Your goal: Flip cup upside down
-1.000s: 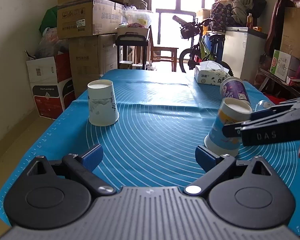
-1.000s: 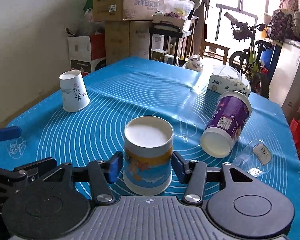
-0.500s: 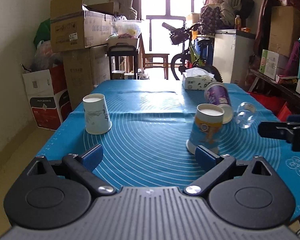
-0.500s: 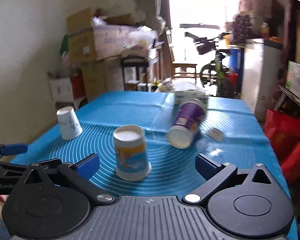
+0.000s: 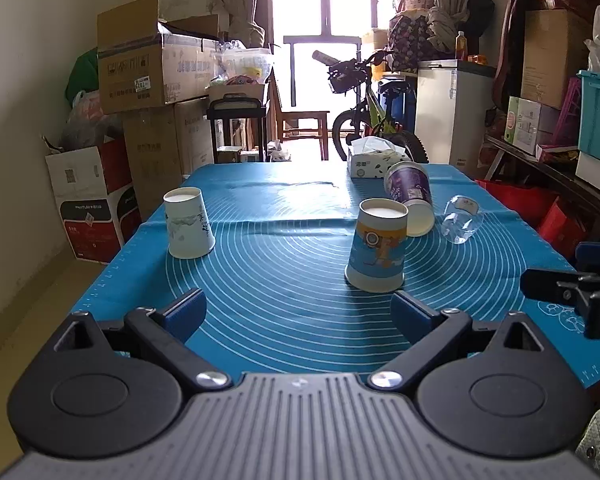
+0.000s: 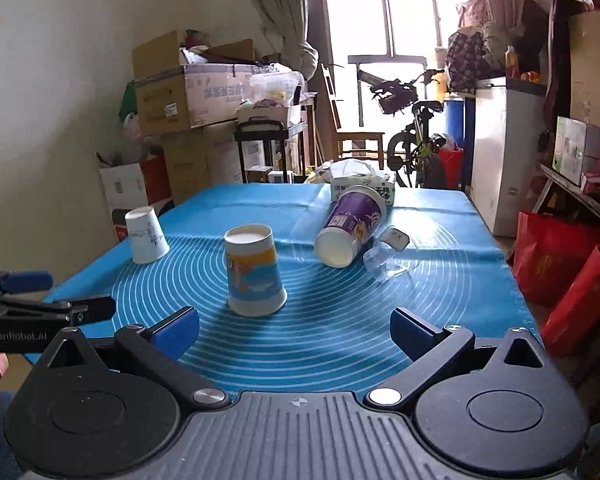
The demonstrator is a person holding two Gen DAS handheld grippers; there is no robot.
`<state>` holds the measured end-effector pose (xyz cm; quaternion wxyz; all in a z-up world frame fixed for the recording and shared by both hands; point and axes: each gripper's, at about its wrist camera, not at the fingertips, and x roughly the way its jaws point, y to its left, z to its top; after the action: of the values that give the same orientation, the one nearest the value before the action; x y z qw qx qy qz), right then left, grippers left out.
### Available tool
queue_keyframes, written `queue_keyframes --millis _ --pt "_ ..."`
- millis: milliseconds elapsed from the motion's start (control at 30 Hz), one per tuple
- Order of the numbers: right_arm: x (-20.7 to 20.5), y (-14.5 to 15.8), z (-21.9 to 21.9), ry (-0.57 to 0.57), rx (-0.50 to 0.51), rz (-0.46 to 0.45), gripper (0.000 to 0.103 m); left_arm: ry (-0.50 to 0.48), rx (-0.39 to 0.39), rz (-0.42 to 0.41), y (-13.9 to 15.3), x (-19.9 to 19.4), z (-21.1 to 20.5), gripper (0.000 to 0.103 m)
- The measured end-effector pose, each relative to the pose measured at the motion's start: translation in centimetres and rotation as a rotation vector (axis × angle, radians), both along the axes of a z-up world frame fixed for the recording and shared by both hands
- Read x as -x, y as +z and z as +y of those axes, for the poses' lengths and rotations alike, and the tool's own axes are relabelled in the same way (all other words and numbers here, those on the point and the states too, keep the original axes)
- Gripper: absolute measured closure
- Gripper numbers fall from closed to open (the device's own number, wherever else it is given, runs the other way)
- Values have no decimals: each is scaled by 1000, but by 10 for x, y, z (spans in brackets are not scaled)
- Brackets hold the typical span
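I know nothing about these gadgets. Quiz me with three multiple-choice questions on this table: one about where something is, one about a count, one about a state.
1. Where does the tissue box sit?
A. far end of the table
B. on the floor
C. between the grippers

2. How many paper cups are on the blue mat?
A. one
B. three
C. five

3. How does the purple cup rest?
A. upright
B. upside down
C. on its side

Answers:
1 A, it sits behind the cups.
2 B, the white cup, the orange-and-blue cup and the purple one.
3 C, its open mouth faces sideways.

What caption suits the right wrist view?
Open right gripper behind the upside-down orange-and-blue paper cup on the blue mat, nothing held.
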<state>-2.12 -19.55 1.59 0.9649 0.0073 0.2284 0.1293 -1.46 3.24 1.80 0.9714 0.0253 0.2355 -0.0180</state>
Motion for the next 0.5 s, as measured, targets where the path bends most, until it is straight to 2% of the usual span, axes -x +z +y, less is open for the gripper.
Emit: queue_keyframes --millis 500 --pt "6 -1 0 12 -14 0 0 2 3 0 -3 -1 -6 5"
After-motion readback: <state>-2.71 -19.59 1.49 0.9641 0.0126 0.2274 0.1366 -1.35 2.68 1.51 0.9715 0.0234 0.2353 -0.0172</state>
